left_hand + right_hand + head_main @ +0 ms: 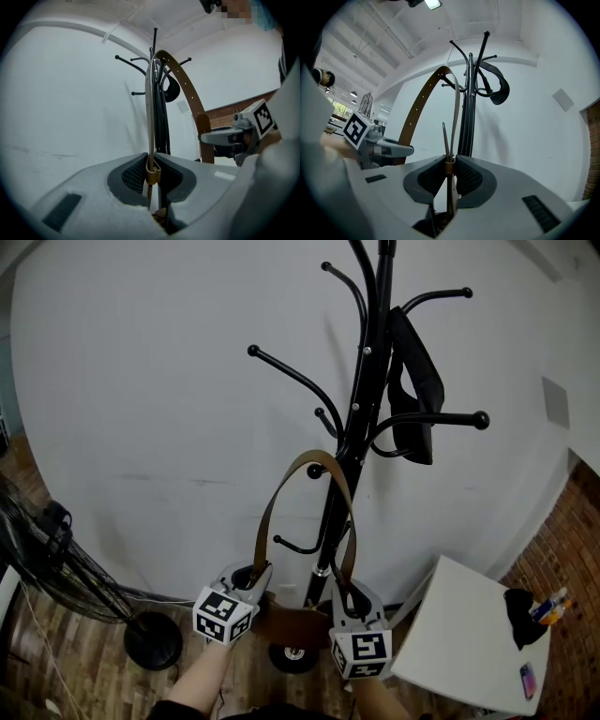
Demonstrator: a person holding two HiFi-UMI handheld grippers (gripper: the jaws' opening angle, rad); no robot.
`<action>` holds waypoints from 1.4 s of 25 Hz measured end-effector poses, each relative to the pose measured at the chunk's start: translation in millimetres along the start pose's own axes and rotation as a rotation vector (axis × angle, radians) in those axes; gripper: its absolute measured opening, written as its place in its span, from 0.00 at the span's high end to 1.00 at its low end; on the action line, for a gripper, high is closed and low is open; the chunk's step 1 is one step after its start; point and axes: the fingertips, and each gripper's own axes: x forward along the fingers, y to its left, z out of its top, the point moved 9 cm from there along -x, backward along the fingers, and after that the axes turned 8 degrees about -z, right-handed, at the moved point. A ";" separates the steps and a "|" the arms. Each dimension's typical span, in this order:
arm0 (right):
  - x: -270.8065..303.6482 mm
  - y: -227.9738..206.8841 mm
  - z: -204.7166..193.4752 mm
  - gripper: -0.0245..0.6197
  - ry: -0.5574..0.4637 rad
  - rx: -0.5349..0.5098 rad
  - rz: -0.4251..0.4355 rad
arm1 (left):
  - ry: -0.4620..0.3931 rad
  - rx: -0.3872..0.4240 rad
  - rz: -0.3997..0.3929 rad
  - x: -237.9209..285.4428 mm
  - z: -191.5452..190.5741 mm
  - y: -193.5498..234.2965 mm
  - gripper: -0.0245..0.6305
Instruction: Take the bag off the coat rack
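Observation:
A brown bag (289, 624) hangs low in front of the black coat rack (361, 399). Its brown strap (270, 512) loops over a lower hook (314, 471). My left gripper (255, 576) is shut on the strap's left end, just above the bag. In the left gripper view the jaws (151, 171) pinch the strap at a brass ring (153, 175). My right gripper (345, 596) is shut on the strap's right end. Its own view shows its jaws (450, 164) closed on the thin strap edge, with the strap (419, 103) arching up to the rack (468, 108).
A black bag (417, 390) hangs from an upper hook of the rack. A black fan (56, 559) with a round base (153, 641) stands on the left. A white table (459, 652) at the right holds a black item (523, 617) and a phone (528, 679).

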 end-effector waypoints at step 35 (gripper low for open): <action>-103.0 -11.0 -42.8 0.87 0.068 0.100 0.331 | 0.117 -0.112 0.300 -102.3 -38.6 -165.6 0.92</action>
